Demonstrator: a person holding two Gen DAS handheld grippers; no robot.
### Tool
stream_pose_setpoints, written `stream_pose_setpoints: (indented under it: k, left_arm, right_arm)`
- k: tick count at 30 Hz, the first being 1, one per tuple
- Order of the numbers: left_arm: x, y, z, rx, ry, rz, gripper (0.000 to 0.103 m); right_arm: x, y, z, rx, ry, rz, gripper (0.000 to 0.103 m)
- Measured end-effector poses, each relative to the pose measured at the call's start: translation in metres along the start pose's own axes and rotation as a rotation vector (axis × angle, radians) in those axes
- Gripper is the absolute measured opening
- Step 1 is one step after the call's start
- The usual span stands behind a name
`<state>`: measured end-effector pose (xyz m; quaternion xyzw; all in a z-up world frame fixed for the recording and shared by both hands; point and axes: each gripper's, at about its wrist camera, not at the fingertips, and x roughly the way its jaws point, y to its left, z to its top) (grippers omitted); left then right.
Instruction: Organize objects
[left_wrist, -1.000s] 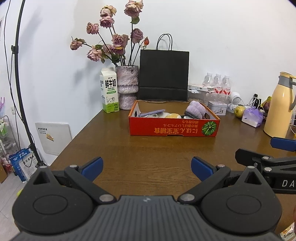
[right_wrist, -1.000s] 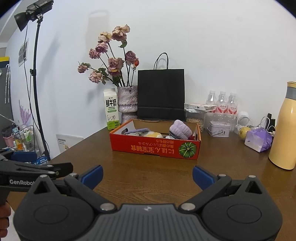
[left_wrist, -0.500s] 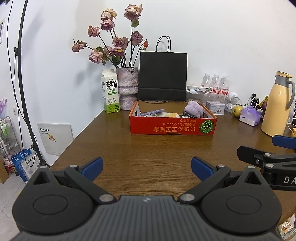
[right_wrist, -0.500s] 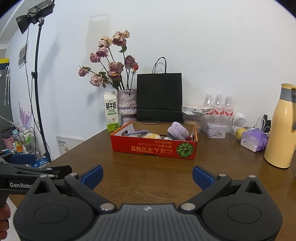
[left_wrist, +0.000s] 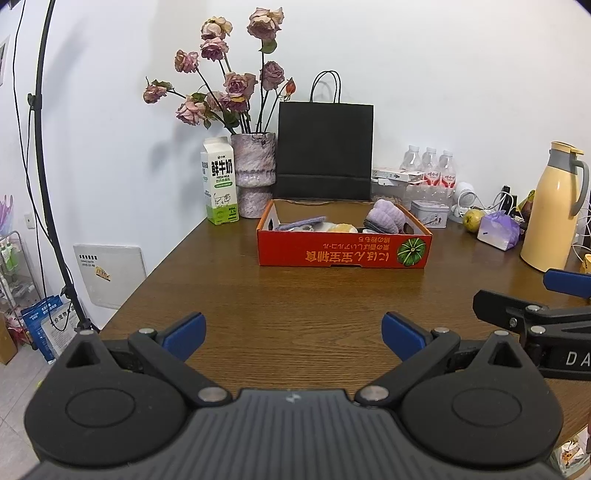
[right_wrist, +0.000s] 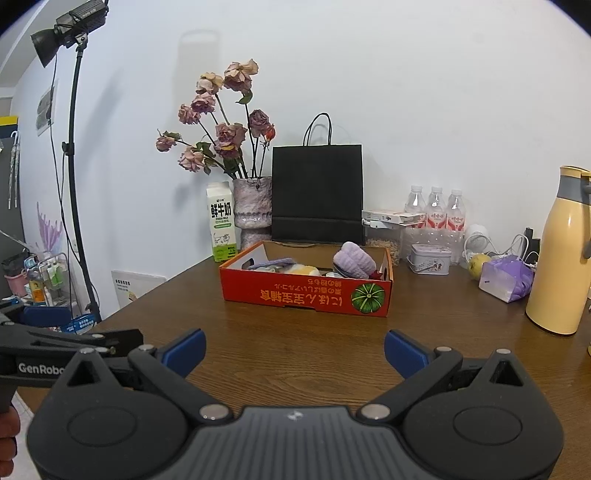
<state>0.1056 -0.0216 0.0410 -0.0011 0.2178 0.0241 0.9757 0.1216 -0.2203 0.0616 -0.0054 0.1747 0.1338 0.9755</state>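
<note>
A red cardboard box (left_wrist: 343, 253) (right_wrist: 306, 295) sits on the brown table, far side of centre. It holds a rolled purple cloth (left_wrist: 388, 218) (right_wrist: 354, 260), a flat purple item (left_wrist: 301, 223) and a yellow item (left_wrist: 341, 228). My left gripper (left_wrist: 293, 334) is open and empty, over the table's near edge. My right gripper (right_wrist: 295, 350) is open and empty, beside it to the right; it shows at the right of the left wrist view (left_wrist: 532, 299).
A milk carton (left_wrist: 218, 184), a vase of dried roses (left_wrist: 254, 173) and a black paper bag (left_wrist: 325, 151) stand behind the box. Water bottles (left_wrist: 428, 170), a tin (left_wrist: 429, 214), a purple bag (left_wrist: 498, 230) and a yellow thermos (left_wrist: 552, 210) are at right. A light stand (left_wrist: 48, 184) stands left.
Both grippers have drawn back from the box and risen a little; the box looks smaller. Both stay open and empty.
</note>
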Motion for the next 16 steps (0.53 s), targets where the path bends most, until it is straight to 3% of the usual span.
stream_pose_setpoints:
  k: [16]
  left_arm:
    - [0.0003,0.0014,-0.0013,0.003,0.001,-0.003,0.103]
  right_arm:
    - [0.0000,-0.0003,0.0005,-0.001,0.000,0.001,0.103]
